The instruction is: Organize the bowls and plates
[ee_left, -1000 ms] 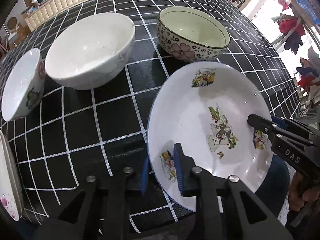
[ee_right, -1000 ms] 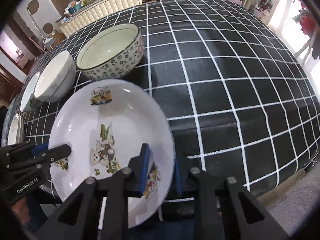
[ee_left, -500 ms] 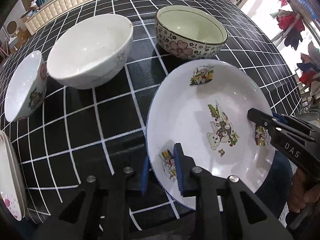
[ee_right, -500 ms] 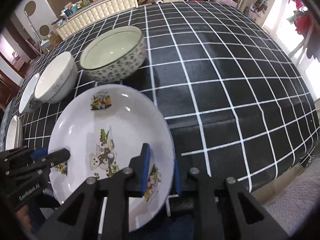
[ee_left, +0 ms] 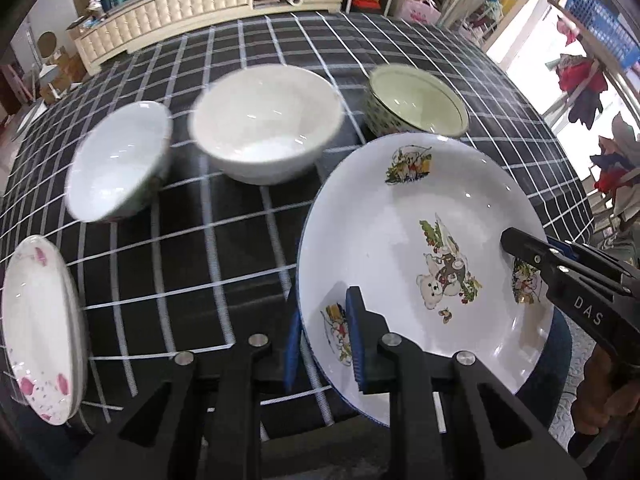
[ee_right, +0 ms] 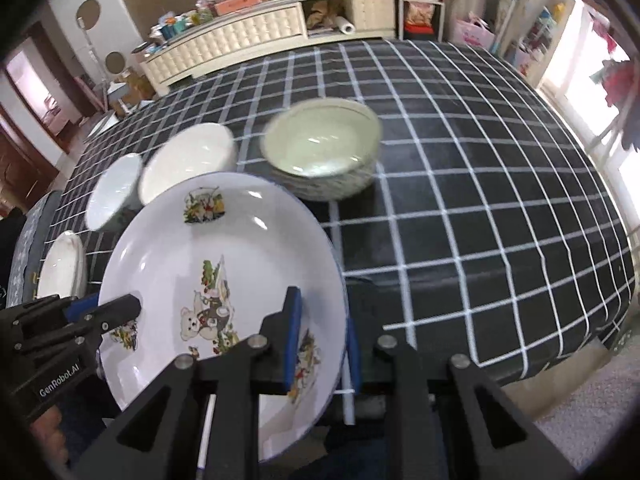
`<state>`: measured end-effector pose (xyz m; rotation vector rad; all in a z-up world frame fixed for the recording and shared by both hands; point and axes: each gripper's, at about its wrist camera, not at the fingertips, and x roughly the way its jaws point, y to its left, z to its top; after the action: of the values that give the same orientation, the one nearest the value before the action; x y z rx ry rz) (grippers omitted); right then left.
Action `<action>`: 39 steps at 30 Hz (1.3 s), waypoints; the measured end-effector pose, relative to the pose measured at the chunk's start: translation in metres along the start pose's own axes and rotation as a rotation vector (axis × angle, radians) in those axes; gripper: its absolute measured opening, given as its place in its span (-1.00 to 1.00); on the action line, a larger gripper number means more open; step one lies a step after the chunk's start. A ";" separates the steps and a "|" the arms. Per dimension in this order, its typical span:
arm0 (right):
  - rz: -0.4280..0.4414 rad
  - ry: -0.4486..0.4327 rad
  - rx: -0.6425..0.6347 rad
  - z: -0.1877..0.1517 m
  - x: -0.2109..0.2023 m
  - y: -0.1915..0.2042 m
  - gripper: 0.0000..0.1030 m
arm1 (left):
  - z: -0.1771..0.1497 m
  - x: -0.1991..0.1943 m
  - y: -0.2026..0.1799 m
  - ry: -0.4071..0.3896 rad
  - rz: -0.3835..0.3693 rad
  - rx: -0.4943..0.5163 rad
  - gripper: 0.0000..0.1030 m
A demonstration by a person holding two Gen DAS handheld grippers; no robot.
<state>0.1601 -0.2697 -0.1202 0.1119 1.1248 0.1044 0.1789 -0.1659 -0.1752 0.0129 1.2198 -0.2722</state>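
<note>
Lifting 1 cartoon-bear plate, clamped at opposite rims by left gripper and right gripper.

Item: plate, risen clear of the checked tablecloth since a second ago, carried toward the viewer; likely bound for a stack. Beyond the plate: 3 bowls, floral bowl nearest, then large white bowl and small bowl; pink-flowered plates farthest left. Room: cluttered cream sideboard behind.
</note>
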 end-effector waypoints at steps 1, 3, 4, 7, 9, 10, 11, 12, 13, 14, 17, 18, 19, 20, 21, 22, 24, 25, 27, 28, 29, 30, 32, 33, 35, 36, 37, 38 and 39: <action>0.005 -0.006 -0.009 0.002 -0.001 0.008 -0.53 | 0.000 -0.003 0.003 -0.006 0.003 -0.005 -0.63; 0.013 -0.017 -0.029 0.004 -0.004 0.020 -0.54 | -0.001 -0.013 0.014 -0.023 0.012 -0.025 -0.63; 0.020 -0.023 -0.041 0.006 -0.006 0.030 -0.54 | -0.002 -0.018 0.021 -0.031 0.015 -0.034 -0.64; 0.046 -0.025 -0.067 0.009 -0.006 0.051 -0.55 | -0.006 -0.037 0.049 -0.057 0.027 -0.061 -0.63; 0.062 -0.025 -0.088 0.013 -0.004 0.068 -0.55 | -0.011 -0.051 0.071 -0.073 0.041 -0.090 -0.63; 0.072 -0.026 -0.093 0.014 -0.003 0.073 -0.55 | -0.013 -0.055 0.078 -0.075 0.046 -0.102 -0.63; 0.084 -0.027 -0.102 0.016 -0.002 0.082 -0.55 | -0.015 -0.060 0.086 -0.076 0.053 -0.116 -0.63; 0.092 -0.028 -0.110 0.017 -0.001 0.090 -0.55 | -0.017 -0.065 0.096 -0.078 0.061 -0.126 -0.64; 0.103 -0.030 -0.123 0.019 0.000 0.101 -0.55 | -0.018 -0.069 0.103 -0.081 0.068 -0.132 -0.64; 0.109 -0.030 -0.133 0.019 0.001 0.110 -0.56 | -0.021 -0.076 0.115 -0.089 0.079 -0.141 -0.64; 0.133 -0.029 -0.165 0.021 0.006 0.140 -0.56 | -0.026 -0.087 0.140 -0.103 0.099 -0.177 -0.64; 0.143 -0.026 -0.173 0.022 0.009 0.147 -0.56 | -0.029 -0.090 0.146 -0.104 0.104 -0.189 -0.64; 0.152 -0.020 -0.179 0.023 0.012 0.155 -0.56 | -0.031 -0.092 0.154 -0.104 0.109 -0.200 -0.64; 0.159 -0.015 -0.188 0.023 0.015 0.165 -0.56 | -0.033 -0.096 0.165 -0.105 0.117 -0.210 -0.64; 0.167 -0.011 -0.200 0.024 0.018 0.175 -0.56 | -0.035 -0.099 0.175 -0.107 0.125 -0.220 -0.64; 0.172 -0.008 -0.210 0.025 0.021 0.184 -0.56 | -0.037 -0.101 0.180 -0.107 0.131 -0.228 -0.64; 0.184 0.004 -0.238 0.025 0.028 0.205 -0.56 | -0.043 -0.107 0.200 -0.106 0.145 -0.254 -0.65; 0.190 0.011 -0.253 0.025 0.032 0.215 -0.56 | -0.046 -0.109 0.209 -0.108 0.151 -0.265 -0.65; 0.196 0.023 -0.277 0.025 0.036 0.231 -0.56 | -0.054 -0.115 0.234 -0.108 0.160 -0.296 -0.65; 0.201 0.028 -0.288 0.024 0.037 0.239 -0.56 | -0.055 -0.114 0.236 -0.108 0.164 -0.305 -0.65; 0.207 0.034 -0.299 0.023 0.040 0.248 -0.56 | -0.059 -0.117 0.248 -0.106 0.169 -0.321 -0.65; 0.210 0.039 -0.312 0.022 0.043 0.256 -0.56 | -0.063 -0.118 0.256 -0.102 0.173 -0.332 -0.66; 0.212 0.051 -0.330 0.018 0.048 0.269 -0.56 | -0.072 -0.121 0.268 -0.098 0.176 -0.351 -0.66; 0.213 0.059 -0.336 0.018 0.051 0.274 -0.56 | -0.076 -0.121 0.275 -0.095 0.177 -0.358 -0.66; 0.214 0.076 -0.346 0.016 0.059 0.285 -0.56 | -0.081 -0.120 0.287 -0.087 0.184 -0.375 -0.66; 0.213 0.083 -0.355 0.015 0.061 0.289 -0.56 | -0.083 -0.119 0.293 -0.082 0.188 -0.383 -0.66; 0.212 0.089 -0.362 0.014 0.065 0.293 -0.56 | -0.085 -0.118 0.297 -0.080 0.192 -0.387 -0.66; 0.210 0.100 -0.371 0.013 0.069 0.297 -0.56 | -0.088 -0.117 0.304 -0.076 0.195 -0.396 -0.66; 0.207 0.107 -0.377 0.011 0.071 0.300 -0.56 | -0.089 -0.115 0.307 -0.072 0.196 -0.401 -0.66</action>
<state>0.1925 0.0369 -0.1357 -0.1155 1.1793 0.5086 0.1257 0.1682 -0.1411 -0.2219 1.1738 0.1447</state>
